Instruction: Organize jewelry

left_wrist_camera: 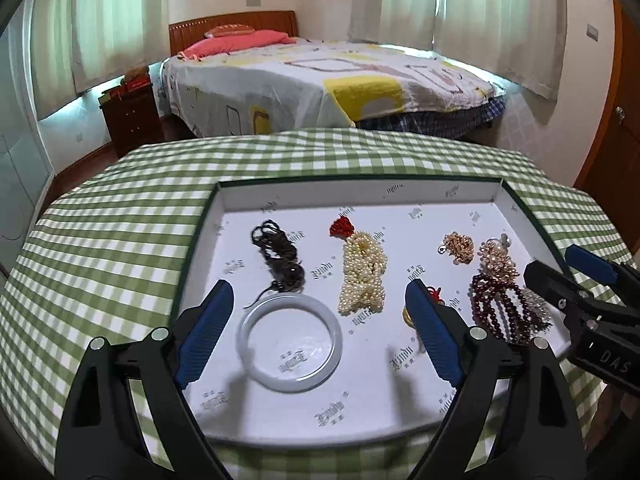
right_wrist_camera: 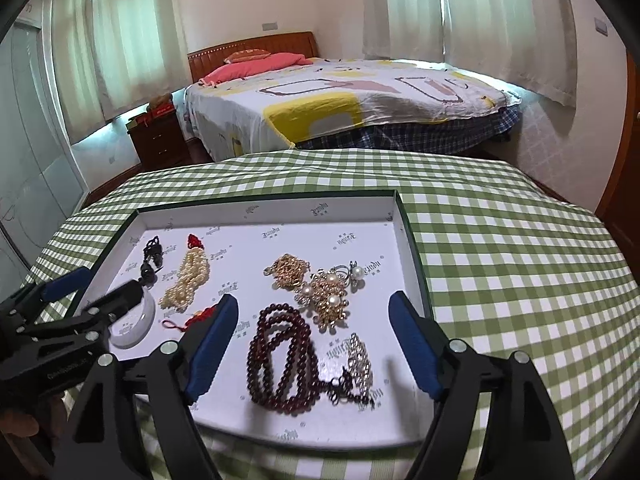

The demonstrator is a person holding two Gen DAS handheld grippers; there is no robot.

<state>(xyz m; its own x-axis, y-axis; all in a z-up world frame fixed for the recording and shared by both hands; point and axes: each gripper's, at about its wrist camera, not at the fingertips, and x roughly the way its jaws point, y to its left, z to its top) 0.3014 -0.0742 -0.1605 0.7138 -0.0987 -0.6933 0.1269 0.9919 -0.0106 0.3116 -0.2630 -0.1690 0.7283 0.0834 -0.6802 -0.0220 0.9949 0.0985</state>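
A white tray [left_wrist_camera: 360,196] with a green rim holds the jewelry. In the left wrist view it holds a white bangle [left_wrist_camera: 246,330], black beads [left_wrist_camera: 280,256], a pearl bundle [left_wrist_camera: 362,272], a gold chain [left_wrist_camera: 460,246] and dark red beads [left_wrist_camera: 496,300]. My left gripper [left_wrist_camera: 318,300] is open above the bangle, empty. In the right wrist view my right gripper [right_wrist_camera: 312,316] is open over the dark red beads [right_wrist_camera: 280,352], empty. A gold and pearl cluster [right_wrist_camera: 328,296] and a silver chain [right_wrist_camera: 360,356] lie close by.
The tray sits on a green checked tablecloth [left_wrist_camera: 120,240] [right_wrist_camera: 500,260]. A red knotted cord [right_wrist_camera: 196,318] lies by the right gripper's left finger. A bed [left_wrist_camera: 320,80] and a wooden nightstand [left_wrist_camera: 132,116] stand beyond the table.
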